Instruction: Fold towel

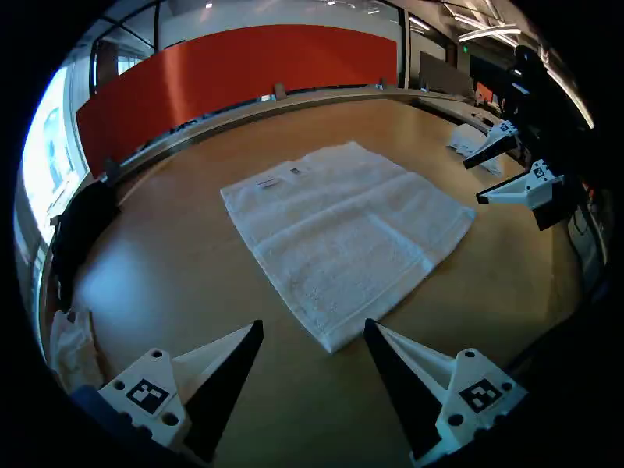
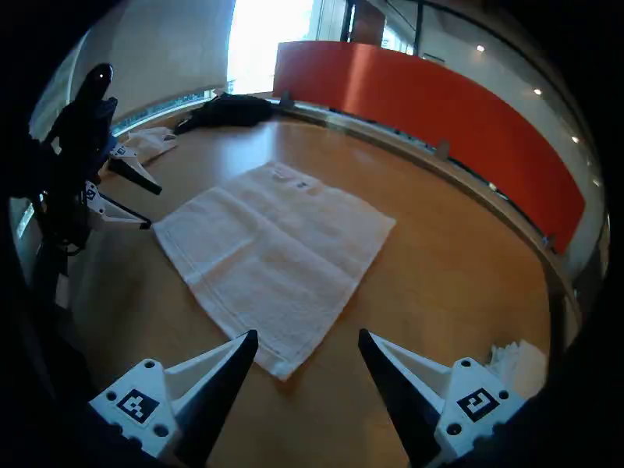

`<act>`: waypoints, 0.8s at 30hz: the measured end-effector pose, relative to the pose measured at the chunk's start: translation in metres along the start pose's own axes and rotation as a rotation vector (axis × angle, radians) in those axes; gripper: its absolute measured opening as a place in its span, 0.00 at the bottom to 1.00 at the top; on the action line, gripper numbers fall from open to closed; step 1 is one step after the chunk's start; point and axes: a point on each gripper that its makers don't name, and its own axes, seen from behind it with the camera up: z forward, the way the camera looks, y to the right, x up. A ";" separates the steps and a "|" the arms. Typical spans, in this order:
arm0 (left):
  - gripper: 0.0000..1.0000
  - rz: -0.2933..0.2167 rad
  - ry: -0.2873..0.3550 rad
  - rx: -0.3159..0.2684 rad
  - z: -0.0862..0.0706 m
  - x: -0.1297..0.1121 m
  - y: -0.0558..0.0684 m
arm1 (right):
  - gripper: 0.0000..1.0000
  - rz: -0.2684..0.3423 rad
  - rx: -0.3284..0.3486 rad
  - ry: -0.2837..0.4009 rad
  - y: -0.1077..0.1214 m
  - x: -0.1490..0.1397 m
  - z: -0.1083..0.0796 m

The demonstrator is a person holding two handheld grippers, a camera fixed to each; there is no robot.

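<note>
Left gripper view low over the bench [image 1: 195, 257], facing across the towel [image 1: 343, 234] toward the orange wall [image 1: 234, 78], towel corner near, right gripper [image 1: 472, 182] at its right edge, right gripper view low from an adjoining side, left gripper [image 2: 154, 208] at its left edge, both sharing towel, bench, wall

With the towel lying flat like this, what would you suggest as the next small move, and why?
Probably lower both grippers onto the near corners of the towel and close. It lies flat on the table; the left gripper and right gripper are open, each with a corner just ahead of its fingertips, neither gripping cloth.
</note>
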 end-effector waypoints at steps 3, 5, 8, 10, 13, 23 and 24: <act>0.96 0.006 -0.011 -0.005 0.004 -0.005 0.002 | 1.00 0.004 0.005 -0.011 -0.002 -0.008 0.003; 0.96 0.010 -0.016 -0.008 0.007 -0.007 0.004 | 1.00 0.008 0.007 -0.022 -0.001 -0.014 0.006; 0.96 0.016 -0.025 -0.014 0.010 -0.010 0.006 | 1.00 0.014 0.013 -0.036 -0.001 -0.022 0.009; 0.96 0.020 -0.031 -0.018 0.012 -0.012 0.008 | 1.00 0.015 0.019 -0.045 -0.001 -0.027 0.010; 0.96 0.025 -0.038 -0.025 0.014 -0.015 0.010 | 0.98 0.015 0.030 -0.058 -0.002 -0.034 0.012; 0.85 0.034 -0.037 -0.048 0.017 -0.017 0.017 | 0.78 0.029 0.069 -0.070 -0.009 -0.045 0.014; 0.82 0.038 -0.037 -0.051 0.017 -0.017 0.019 | 0.76 0.031 0.074 -0.069 -0.010 -0.045 0.015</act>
